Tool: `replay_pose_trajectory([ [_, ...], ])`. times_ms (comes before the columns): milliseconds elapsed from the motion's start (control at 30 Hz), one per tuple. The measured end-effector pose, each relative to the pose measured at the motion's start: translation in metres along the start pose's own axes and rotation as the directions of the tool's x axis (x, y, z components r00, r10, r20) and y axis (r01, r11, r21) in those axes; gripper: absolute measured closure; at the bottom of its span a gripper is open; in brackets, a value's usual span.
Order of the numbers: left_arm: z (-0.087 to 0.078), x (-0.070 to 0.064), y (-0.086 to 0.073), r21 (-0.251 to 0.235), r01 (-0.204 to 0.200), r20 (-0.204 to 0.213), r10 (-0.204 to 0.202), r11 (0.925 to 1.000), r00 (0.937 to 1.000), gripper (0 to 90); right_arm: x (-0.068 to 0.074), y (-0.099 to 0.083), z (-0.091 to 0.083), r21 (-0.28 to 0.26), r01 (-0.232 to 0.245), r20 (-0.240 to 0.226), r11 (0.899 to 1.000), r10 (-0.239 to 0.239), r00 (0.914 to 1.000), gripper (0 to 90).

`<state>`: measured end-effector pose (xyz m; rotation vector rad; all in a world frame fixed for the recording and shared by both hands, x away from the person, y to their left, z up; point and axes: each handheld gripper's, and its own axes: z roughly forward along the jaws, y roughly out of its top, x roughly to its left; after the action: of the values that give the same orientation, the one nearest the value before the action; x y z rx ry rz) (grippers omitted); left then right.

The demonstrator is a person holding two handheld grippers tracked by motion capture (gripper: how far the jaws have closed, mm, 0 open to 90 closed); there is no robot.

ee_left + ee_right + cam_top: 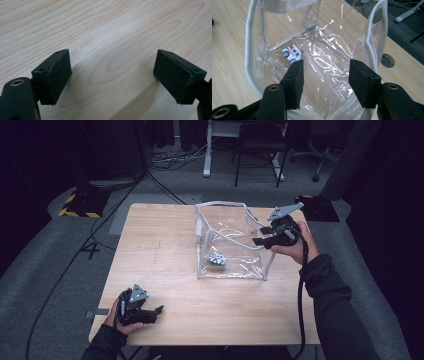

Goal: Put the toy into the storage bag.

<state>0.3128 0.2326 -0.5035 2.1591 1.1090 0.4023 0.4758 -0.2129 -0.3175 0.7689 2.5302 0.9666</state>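
A clear plastic bag (231,242) with white trim stands open in the middle of the wooden table (165,250). A small white toy car (218,260) lies on the bag's bottom near its left wall, also seen through the plastic as the toy car (291,53). My right gripper (260,235) hovers at the bag's right rim, open, its jaws held over the bag's mouth (325,72) with nothing between them. My left gripper (157,311) rests open near the table's front left corner, above bare wood (112,65).
A round cable hole (387,60) sits in the table beyond the bag's handle (377,30). Black cables trail on the grey floor (65,270) to the left. Chair and desk legs (207,160) stand behind the table.
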Motion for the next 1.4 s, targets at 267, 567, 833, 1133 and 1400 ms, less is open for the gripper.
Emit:
replay_pose_trajectory([
  [267, 0.000, 0.000, 0.000, 0.000, 0.000, 0.000, 0.000, 1.0000, 1.0000, 15.2, -0.001, -0.001, -0.002, -0.009, -0.005, 0.008, 1.000, 0.005, 1.0000, 45.4],
  [567, 0.000, 0.000, 0.000, 0.000, 0.000, 0.000, 0.000, 1.0000, 1.0000, 15.2, -0.001, -0.002, -0.003, -0.057, -0.001, 0.027, 0.998, 0.002, 0.9996, 39.2],
  [833, 0.000, 0.000, 0.000, 0.000, 0.000, 0.000, 0.000, 1.0000, 1.0000, 15.2, 0.002, -0.002, -0.004, -0.091, 0.007, 0.035, 0.996, -0.004, 0.9994, 32.3],
  [1133, 0.000, 0.000, 0.000, 0.000, 0.000, 0.000, 0.000, 1.0000, 1.0000, 15.2, 0.001, -0.003, -0.008, -0.136, -0.007, 0.078, 0.991, 0.018, 0.9968, 25.6],
  [1400, 0.000, 0.000, 0.000, 0.000, 0.000, 0.000, 0.000, 1.0000, 1.0000, 15.2, -0.001, -0.005, -0.013, -0.170, -0.021, 0.116, 0.985, 0.041, 0.9924, 22.8],
])
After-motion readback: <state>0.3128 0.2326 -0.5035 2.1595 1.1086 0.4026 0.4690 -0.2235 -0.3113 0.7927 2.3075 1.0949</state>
